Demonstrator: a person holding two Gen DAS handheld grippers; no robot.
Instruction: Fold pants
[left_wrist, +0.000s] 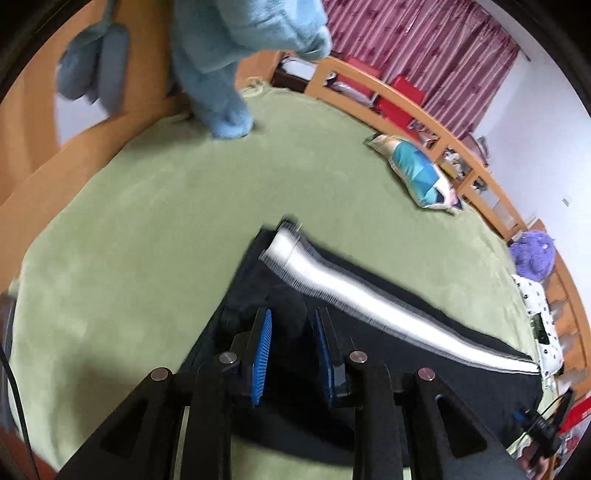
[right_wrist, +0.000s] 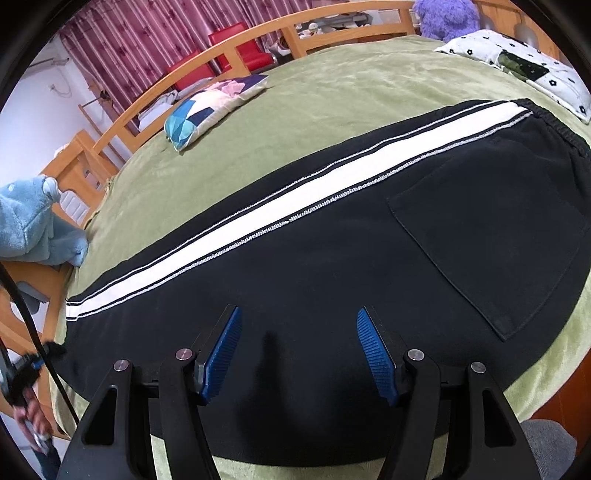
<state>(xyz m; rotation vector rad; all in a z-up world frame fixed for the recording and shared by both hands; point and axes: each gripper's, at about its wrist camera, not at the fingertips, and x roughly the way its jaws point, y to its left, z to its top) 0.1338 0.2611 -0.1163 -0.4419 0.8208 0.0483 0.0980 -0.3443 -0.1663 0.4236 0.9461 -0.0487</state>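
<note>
We see the black pants (right_wrist: 332, 266) stretched along the bed's (right_wrist: 332, 92) near edge; our left gripper (left_wrist: 291, 325) pinches their cuff end, right gripper (right_wrist: 299, 332) hovers open above.

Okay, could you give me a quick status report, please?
Left gripper narrow, pinching black pants leg end. Right gripper open, empty above pants. Cushion well clear.
</note>
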